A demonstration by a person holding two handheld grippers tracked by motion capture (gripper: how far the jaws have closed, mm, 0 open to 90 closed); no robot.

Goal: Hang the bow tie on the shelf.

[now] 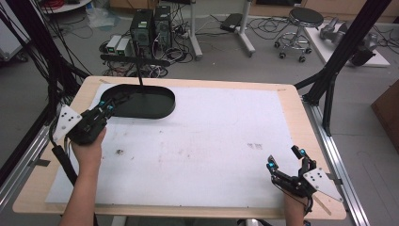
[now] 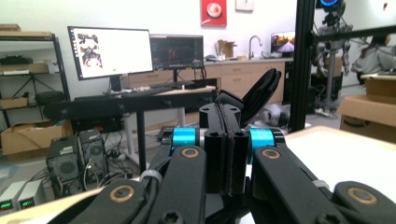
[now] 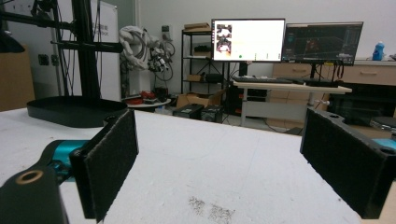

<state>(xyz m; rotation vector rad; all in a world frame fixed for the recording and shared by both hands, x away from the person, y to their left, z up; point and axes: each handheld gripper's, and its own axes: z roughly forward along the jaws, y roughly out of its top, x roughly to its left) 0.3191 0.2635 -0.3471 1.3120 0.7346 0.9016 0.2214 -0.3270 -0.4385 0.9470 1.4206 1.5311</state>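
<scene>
White table [image 1: 202, 141] | black tray [image 1: 141, 101]: left gripper [image 1: 106, 109] at rim; contents unclear

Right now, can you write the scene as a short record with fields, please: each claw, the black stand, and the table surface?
left claw: jaws shut together, at the near rim of the black base, at the table's far left
right claw: jaws wide open, nothing between them, near the table's front right corner
black stand base: oval tray shape with a thin upright pole and a crossbar on top
white sheet: covers most of the table, with faint marks
whether the left claw grips the base rim: cannot tell
</scene>
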